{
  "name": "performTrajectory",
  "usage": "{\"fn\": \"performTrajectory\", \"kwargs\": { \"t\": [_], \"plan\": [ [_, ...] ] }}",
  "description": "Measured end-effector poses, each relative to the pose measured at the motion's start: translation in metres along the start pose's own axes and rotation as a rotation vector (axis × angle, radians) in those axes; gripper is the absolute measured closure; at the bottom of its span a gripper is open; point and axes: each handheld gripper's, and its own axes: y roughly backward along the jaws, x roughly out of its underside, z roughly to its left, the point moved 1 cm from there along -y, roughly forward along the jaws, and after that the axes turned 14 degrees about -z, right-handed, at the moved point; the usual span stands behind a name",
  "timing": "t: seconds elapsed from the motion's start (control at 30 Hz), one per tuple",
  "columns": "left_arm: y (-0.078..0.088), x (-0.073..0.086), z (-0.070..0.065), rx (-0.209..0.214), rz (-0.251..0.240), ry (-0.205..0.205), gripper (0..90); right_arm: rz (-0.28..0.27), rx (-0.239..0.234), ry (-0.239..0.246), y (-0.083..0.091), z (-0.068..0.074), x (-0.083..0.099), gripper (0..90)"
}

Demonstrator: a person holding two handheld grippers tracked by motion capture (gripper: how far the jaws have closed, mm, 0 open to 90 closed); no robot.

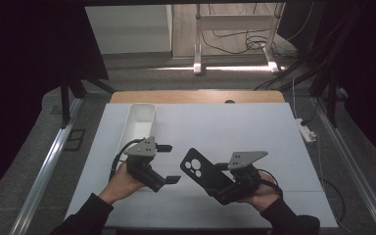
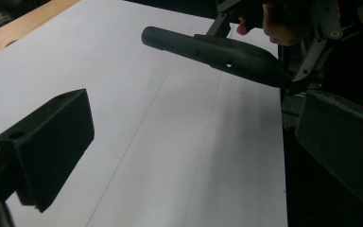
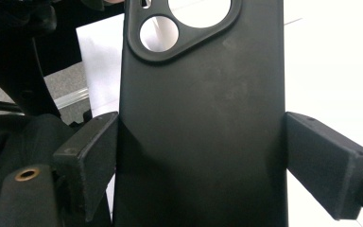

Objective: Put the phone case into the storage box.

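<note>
Right gripper [image 1: 210,180] squeezing both long edges of a black rubbery phone case [image 1: 204,174] with round camera holes, lifted above the white table sheet [image 1: 235,132], left gripper [image 1: 170,163] wide open and empty just beside it, long white plastic tray [image 1: 139,122] near the sheet's far left edge, lots of bare sheet ahead.

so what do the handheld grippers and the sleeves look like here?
Both the left gripper and right gripper are matte black with blocky rectangular jaws, each topped by a grey three-cornered plate with small holes. A black cable loops from the left one. Sleeves are dark.
</note>
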Motion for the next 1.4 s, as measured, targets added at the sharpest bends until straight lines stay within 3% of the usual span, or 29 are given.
{"fn": "performTrajectory", "kwargs": {
  "t": [0.3, 0.6, 1.1, 1.4],
  "plan": [
    [-0.005, -0.005, -0.001, 0.060, -0.034, -0.003, 0.0, -0.018, -0.039, 0.014, -0.002, 0.004, -0.003, 14.4],
    [-0.007, -0.004, -0.007, 0.122, -0.037, -0.026, 0.0, -0.032, -0.094, 0.035, -0.006, 0.008, -0.004, 14.4],
    [-0.012, 0.000, -0.011, 0.234, -0.063, 0.002, 0.3, -0.045, -0.171, 0.055, -0.011, 0.016, -0.005, 14.4],
    [-0.010, 0.000, -0.013, 0.322, -0.084, 0.002, 7.0, -0.058, -0.225, 0.073, -0.011, 0.020, -0.005, 14.3]
  ]
}}
